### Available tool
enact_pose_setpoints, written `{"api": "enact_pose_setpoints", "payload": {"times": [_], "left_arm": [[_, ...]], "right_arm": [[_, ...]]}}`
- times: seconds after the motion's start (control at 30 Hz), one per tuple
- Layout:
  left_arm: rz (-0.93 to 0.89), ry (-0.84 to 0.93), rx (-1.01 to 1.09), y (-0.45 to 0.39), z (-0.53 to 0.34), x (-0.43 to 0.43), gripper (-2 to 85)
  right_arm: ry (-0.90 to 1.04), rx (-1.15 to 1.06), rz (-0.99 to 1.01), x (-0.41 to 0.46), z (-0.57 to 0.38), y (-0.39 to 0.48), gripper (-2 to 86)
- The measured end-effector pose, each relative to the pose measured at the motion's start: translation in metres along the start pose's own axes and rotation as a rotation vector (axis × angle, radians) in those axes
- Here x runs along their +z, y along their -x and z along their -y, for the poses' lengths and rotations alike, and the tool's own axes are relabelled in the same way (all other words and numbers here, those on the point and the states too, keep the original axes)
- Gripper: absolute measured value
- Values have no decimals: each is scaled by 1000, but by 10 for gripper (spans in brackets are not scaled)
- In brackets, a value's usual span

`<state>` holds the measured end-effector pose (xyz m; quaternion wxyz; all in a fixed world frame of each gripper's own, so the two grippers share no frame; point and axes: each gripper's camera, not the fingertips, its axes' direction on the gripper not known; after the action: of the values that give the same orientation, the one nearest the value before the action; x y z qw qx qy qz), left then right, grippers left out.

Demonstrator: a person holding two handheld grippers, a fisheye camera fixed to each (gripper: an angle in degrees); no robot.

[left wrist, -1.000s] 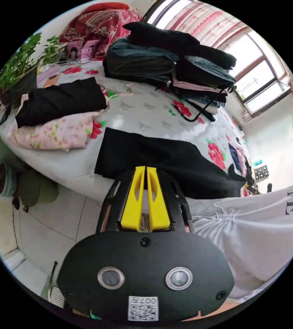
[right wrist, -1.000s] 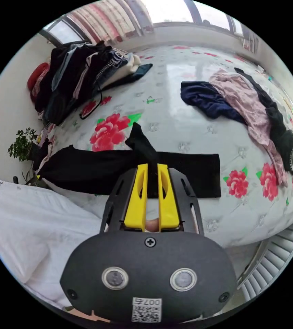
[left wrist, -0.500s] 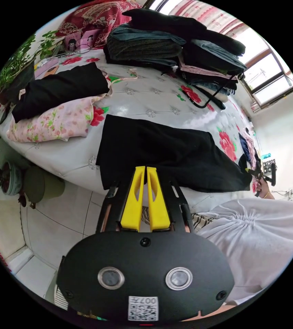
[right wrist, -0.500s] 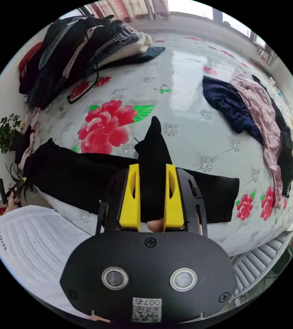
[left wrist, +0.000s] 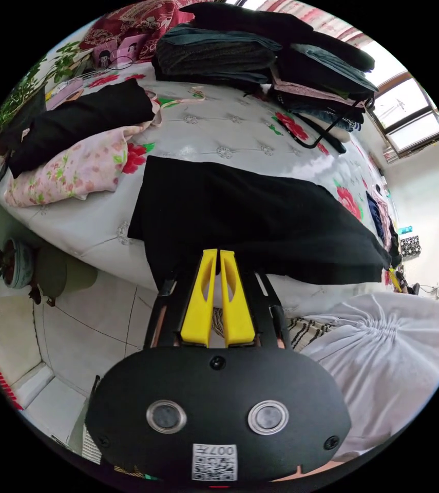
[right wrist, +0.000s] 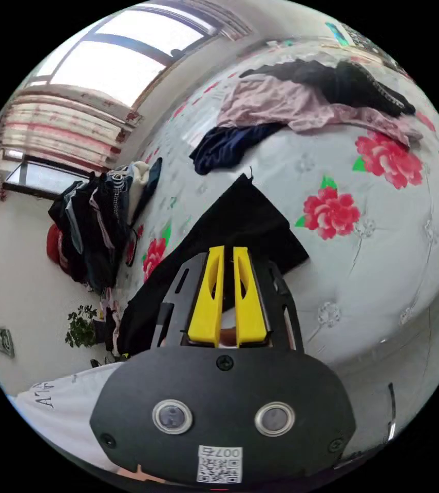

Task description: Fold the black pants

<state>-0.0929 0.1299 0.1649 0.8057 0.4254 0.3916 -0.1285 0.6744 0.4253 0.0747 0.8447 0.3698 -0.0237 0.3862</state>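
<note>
Lying flat on the bed (left wrist: 204, 133), the black pants (left wrist: 250, 215) are pinched at the near edge by both grippers. Left gripper (left wrist: 218, 254) and right gripper (right wrist: 224, 251) jaws are seen clamped together on the cloth.

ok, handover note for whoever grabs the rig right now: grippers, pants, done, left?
Left gripper: jaws closed on the near edge of the black pants, at the end hanging over the bed edge.
Right gripper: jaws closed on the other end of the pants, one corner raised off the bed.
Pants: spread lengthwise along the near side of the bed, apparently legs together.
Done: laid out long and flat.
Left: probably bring one end over the other, then smooth. Loose clothes lie further back, apart from the pants.
</note>
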Motion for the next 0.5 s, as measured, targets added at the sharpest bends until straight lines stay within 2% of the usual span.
{"api": "enact_pose_setpoints", "payload": {"times": [0.07,0.17,0.3,0.5], "left_arm": [[14,15,16,-2,0,-1,-9],[2,1,17,0,2,-13,-9],[-9,-17,30,4,4,-33,-9],[-3,-12,28,9,9,-49,-9]], "right_arm": [[19,133,-46,5,-6,-37,0],[-62,162,-17,-10,-5,-47,1],[-112,93,-22,-26,16,-40,10],[9,67,-157,-1,53,-40,18]]}}
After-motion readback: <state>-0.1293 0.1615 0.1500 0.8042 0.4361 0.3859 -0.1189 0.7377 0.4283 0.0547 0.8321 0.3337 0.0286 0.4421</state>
